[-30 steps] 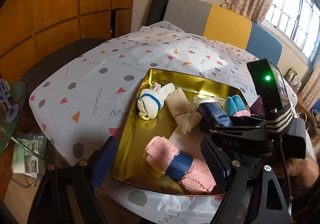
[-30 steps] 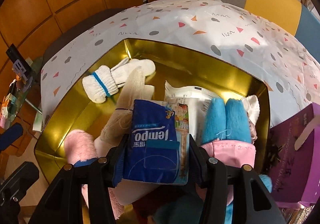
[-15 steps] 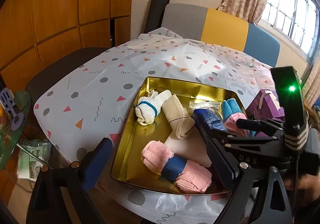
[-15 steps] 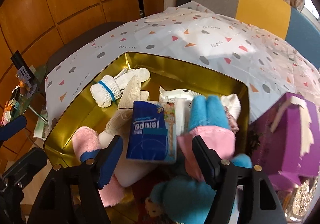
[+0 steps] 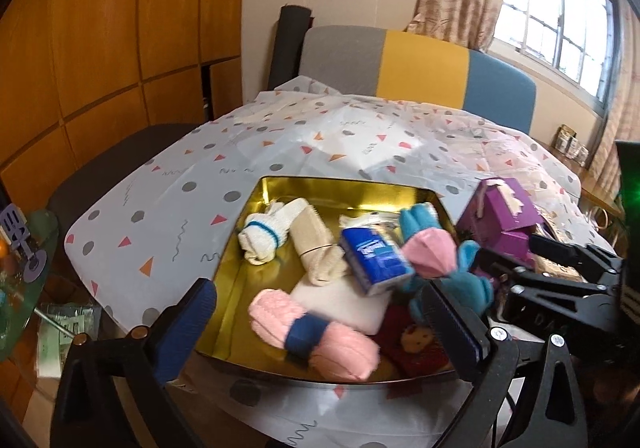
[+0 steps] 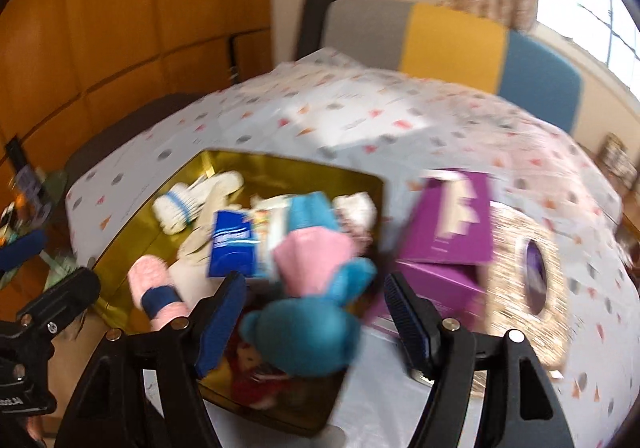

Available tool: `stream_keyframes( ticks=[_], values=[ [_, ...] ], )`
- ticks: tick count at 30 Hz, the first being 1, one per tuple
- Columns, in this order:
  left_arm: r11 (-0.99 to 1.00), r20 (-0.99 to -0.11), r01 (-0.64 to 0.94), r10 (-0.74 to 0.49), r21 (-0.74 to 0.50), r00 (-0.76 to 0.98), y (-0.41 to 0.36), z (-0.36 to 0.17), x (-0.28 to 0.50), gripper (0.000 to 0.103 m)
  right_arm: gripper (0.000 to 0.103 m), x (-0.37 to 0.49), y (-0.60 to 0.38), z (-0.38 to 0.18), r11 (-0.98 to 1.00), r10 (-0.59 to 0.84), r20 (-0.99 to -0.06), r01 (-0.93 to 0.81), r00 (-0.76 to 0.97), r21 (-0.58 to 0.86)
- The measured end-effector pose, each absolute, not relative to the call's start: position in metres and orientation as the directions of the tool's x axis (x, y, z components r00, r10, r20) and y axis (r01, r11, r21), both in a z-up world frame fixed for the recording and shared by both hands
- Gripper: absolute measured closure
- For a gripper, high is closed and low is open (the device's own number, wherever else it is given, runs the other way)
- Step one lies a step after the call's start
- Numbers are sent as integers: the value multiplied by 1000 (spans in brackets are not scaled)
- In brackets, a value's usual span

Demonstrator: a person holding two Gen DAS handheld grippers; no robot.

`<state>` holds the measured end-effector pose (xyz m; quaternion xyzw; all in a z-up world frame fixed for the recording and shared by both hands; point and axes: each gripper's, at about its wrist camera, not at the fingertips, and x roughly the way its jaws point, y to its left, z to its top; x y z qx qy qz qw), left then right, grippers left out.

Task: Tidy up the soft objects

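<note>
Purple box (image 6: 448, 220) beside gold tin (image 6: 132, 236), glittery ring (image 6: 532, 272) right-view only

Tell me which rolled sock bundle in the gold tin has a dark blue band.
The fluffy pink sock roll, nearest the left gripper. The white ribbed roll has a thin stripe; the beige roll has none.

Glossy gold metal tray (image 5: 256, 236), fluffy pink cloth roll (image 5: 320, 332), shiny blue plastic-wrapped tissue pack (image 5: 376, 260), plush blue-and-pink toy (image 5: 436, 256), smooth patterned plastic tablecloth (image 5: 192, 188), matt purple cardboard box (image 5: 500, 216)

Blue plush (image 6: 304, 332) in gold tin (image 6: 280, 164) (blurred).
</note>
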<state>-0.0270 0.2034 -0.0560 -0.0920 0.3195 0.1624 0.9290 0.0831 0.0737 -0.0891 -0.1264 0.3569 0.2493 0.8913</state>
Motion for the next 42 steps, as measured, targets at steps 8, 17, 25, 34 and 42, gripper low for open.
stream_keyframes(
  ticks=[8,17,25,34,42],
  values=[
    [942,-601,-334,242,-45,762,173,-54,-28,0,30,66,21,-79,942,254,-648,-336,718,-3],
    [935,-596,-355,278,-12,753,164,-58,-29,0,30,49,7,-86,956,217,-626,-293,749,-18],
    [928,-602,-372,286,-20,746,168,-61,-30,0,30,45,13,-86,954,224,-612,-300,758,-22],
    [925,-602,-379,291,-21,744,170,-61,-30,0,30,44,16,-85,952,230,-610,-306,758,-22],
    [924,-603,-382,292,-22,742,172,-62,-31,0,30,45,17,-87,951,231,-614,-310,755,-23]
  ],
)
